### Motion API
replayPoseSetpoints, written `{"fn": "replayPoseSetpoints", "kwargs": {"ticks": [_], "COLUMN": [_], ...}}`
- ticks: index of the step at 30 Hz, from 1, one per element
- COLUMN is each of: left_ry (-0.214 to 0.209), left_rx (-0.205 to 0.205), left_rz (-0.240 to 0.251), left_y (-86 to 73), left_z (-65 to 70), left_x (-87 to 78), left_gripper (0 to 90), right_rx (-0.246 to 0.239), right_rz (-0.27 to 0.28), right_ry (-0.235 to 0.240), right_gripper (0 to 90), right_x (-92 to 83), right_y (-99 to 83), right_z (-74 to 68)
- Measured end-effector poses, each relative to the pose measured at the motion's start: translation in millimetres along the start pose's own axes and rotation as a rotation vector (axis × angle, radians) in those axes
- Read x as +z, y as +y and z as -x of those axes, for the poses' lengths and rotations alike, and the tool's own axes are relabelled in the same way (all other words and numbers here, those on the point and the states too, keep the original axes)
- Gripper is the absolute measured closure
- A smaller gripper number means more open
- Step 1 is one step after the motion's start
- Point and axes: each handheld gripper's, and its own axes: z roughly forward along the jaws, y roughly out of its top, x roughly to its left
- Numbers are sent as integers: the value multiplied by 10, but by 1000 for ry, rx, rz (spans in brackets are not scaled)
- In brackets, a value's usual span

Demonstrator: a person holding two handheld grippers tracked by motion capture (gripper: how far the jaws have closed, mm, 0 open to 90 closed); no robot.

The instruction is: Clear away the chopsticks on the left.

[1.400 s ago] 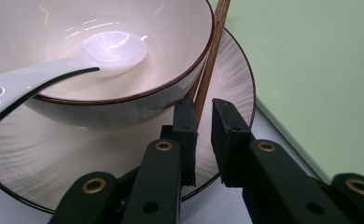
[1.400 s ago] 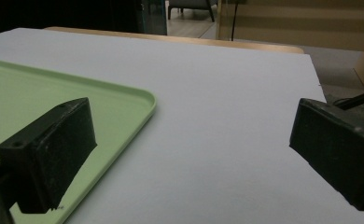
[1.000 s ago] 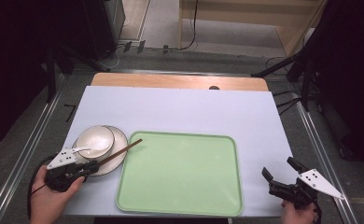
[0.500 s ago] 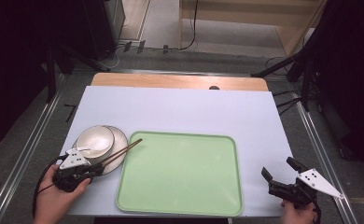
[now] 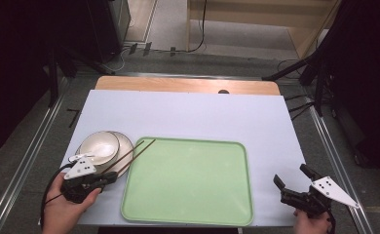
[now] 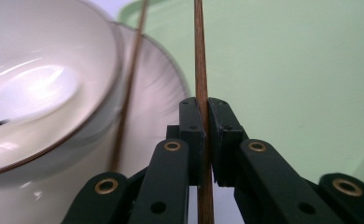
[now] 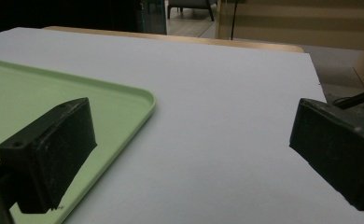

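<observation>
Chopstick pinched between left gripper jaws, bowl left of them. Right gripper jaws wide, green tray beyond its left jaw.

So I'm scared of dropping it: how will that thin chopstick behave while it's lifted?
The chopstick looks stiff and light. Gripped near one end by the left gripper, it may pivot or slip. Being round, it probably rolls if dropped on the tray.

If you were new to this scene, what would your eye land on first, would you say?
The large pale green plastic tray at the table's near middle draws the eye first. Left of it, the left claw is shut on one thin brown wooden chopstick, beside a glossy white ceramic bowl. The right claw waits open, right of the tray.
</observation>
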Motion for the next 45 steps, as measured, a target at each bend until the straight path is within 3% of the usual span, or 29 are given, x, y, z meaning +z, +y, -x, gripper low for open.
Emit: {"fn": "replayPoseSetpoints", "kwargs": {"ticks": [4,9,12,14,16,23,26,29,31,34,41,45], "left_ry": [-35,-90,-93,-89,-82,-66,-64,-50,-41,-67,-73,-82], "left_rx": [-15,-66,-73,-74,-101,-109,-114,-135,-121,-92,-48,-57], "left_rz": [10,3,-12,-21,-37,-51,-51,-18,-10,-5,-25,-39], "left_y": [40,138,147,144,102,70,62,103,166,300,489,543], "left_z": [117,355,438,447,440,440,438,426,434,481,577,575], "left_x": [118,465,608,631,700,750,760,734,738,805,1107,1214], "left_gripper": [856,856,854,854,854,847,742,726,783,893,900,900], "right_rx": [-1,-6,-4,-3,-7,-2,-1,-2,0,0,2,3], "right_rz": [1,-3,-2,-2,3,3,4,5,4,2,3,4], "right_ry": [1,-1,0,0,-1,-3,-4,-5,-6,-10,-12,-13], "right_gripper": [3,3,3,3,3,3,3,3,3,3,3,3], "right_x": [0,7,6,2,-9,-15,-16,-17,-16,-11,-11,-10], "right_y": [1,3,4,5,4,0,2,4,4,5,6,4], "right_z": [-2,-13,-12,-12,-1,20,16,14,15,13,11,18]}}
